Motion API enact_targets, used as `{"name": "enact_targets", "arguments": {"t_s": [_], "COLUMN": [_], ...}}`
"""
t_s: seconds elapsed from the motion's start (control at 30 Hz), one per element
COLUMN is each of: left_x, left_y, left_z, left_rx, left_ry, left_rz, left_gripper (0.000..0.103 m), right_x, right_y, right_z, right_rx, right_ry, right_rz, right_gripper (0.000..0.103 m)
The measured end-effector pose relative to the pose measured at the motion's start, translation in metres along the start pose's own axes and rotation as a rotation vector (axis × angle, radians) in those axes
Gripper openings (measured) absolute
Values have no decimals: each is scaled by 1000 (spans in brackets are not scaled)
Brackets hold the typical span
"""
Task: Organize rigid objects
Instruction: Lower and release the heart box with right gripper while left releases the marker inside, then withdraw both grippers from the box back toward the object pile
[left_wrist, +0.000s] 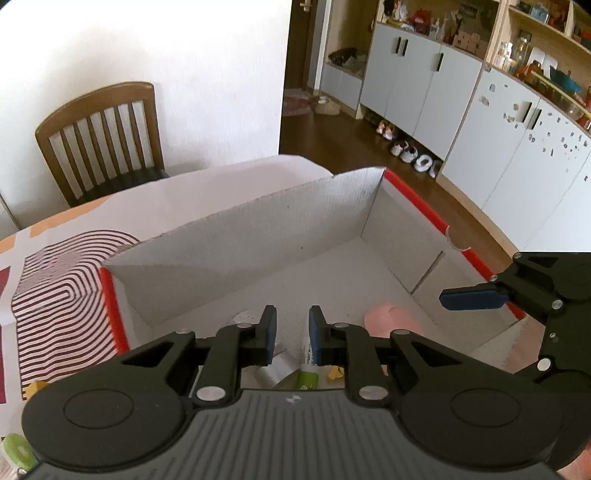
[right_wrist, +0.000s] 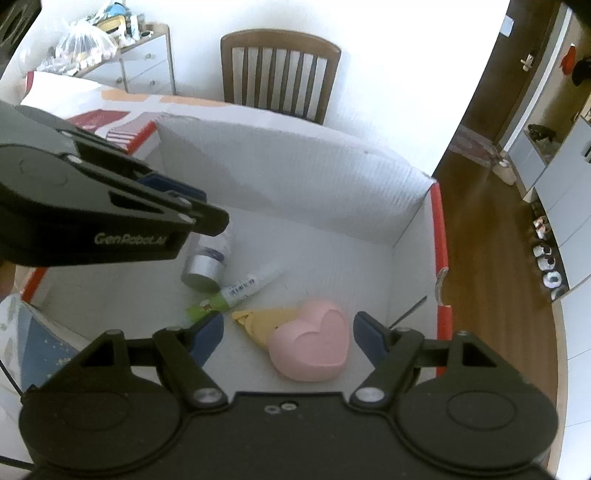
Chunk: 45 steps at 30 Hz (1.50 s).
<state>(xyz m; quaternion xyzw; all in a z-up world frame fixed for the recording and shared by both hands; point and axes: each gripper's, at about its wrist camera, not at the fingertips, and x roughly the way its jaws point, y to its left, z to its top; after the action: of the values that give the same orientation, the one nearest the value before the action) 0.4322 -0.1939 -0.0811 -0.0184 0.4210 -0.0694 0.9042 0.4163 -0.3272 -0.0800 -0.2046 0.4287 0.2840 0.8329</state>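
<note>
Hovering above an open white corrugated cardboard box with red-edged rims (right_wrist: 439, 236), the right gripper (right_wrist: 288, 332) is held wide open with nothing between its blue pads, directly over a pink heart-shaped plastic container (right_wrist: 310, 347) lying on the box floor. A yellow cone-shaped object (right_wrist: 266, 321) is seen touching the heart's left side. Just beyond, a white tube with a green cap end (right_wrist: 236, 290) is laid diagonally, and a small jar with a silver lid (right_wrist: 207, 266) is tipped on its side beside it. The left gripper (left_wrist: 291, 332) is held over the same box with a narrow gap between its pads, nothing being grasped. The box is set on a table (left_wrist: 51, 295) covered by a red-and-white striped cloth. A brown wooden slatted chair (right_wrist: 280, 74) is placed against the white wall behind.
</note>
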Motion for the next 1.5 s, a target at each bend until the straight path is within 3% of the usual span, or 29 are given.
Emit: {"name": "enact_targets", "arguments": {"t_s": [0.63,0.9,1.5], "left_x": [-85,-125,-190], "left_y": [15,33,109], "left_z": [-28,-60,-139], "left_rx": [-13,-17,-80], "left_ry": [-146,-181,-223], "left_rz": [-24,-46,7], "left_gripper": [18,18,18], "right_x": [-67,-94,-116], "right_y": [33,56,153], "right_z": [-5,-10,-25], "right_rx": [53,131,144], "right_ry": [-117,-197,-255], "right_rz": [12,38,98], "right_gripper": [78,78,85]}}
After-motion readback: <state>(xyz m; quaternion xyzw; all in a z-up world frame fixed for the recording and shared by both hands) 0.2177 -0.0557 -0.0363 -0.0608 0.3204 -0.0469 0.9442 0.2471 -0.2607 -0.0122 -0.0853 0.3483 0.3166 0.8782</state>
